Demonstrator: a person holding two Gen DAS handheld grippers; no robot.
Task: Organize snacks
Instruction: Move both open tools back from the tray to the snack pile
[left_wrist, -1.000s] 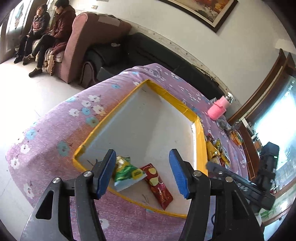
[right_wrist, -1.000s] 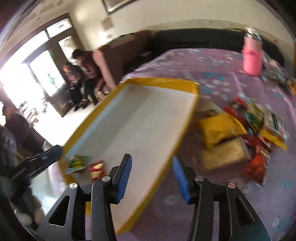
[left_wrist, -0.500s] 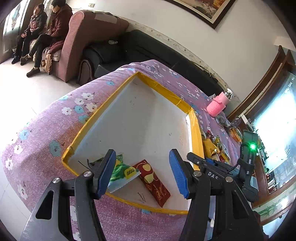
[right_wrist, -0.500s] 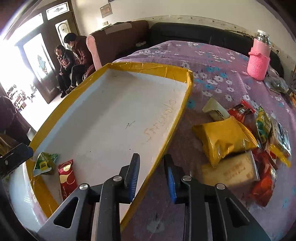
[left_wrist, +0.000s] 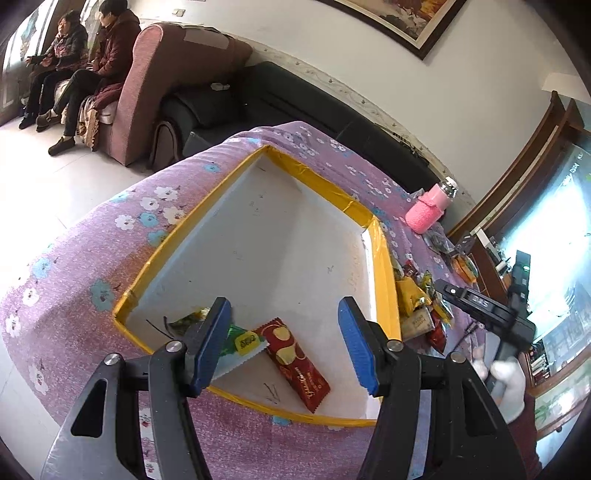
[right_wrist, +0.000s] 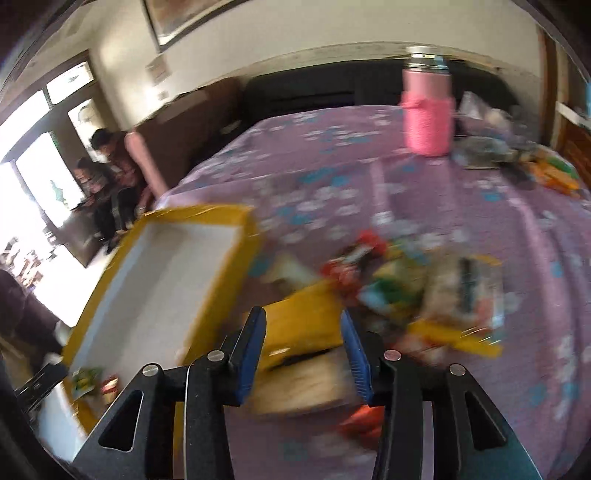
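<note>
Left wrist view: we look down along our left gripper (left_wrist: 284, 343) at a yellow-rimmed white tray (left_wrist: 384, 266) on a purple flowered cloth (left_wrist: 74, 266).
Left jaws: we hold them about half apart over the tray's near end, with nothing between the pads.
In the tray: a green snack packet (left_wrist: 240, 341) lies partly behind our left finger, and a red snack bar (left_wrist: 295, 363) lies just beside it.
Outside the tray: a heap of loose snacks (left_wrist: 417, 306) sits on the cloth against the tray's right rim.
Beyond: a pink bottle (left_wrist: 428, 210) stands at the far end of the cloth, and two people (left_wrist: 85, 70) sit on a sofa.
Right wrist view: blurred, it shows our right gripper (right_wrist: 303, 354) above the heap, with the tray to its left.
Right jaws: we have just been opening them; they stand narrowly apart, framing a yellow packet (right_wrist: 303, 325) without gripping it.
Under the packet: a tan pack (right_wrist: 303, 384) lies nearest the fingers, details lost to blur.
</note>
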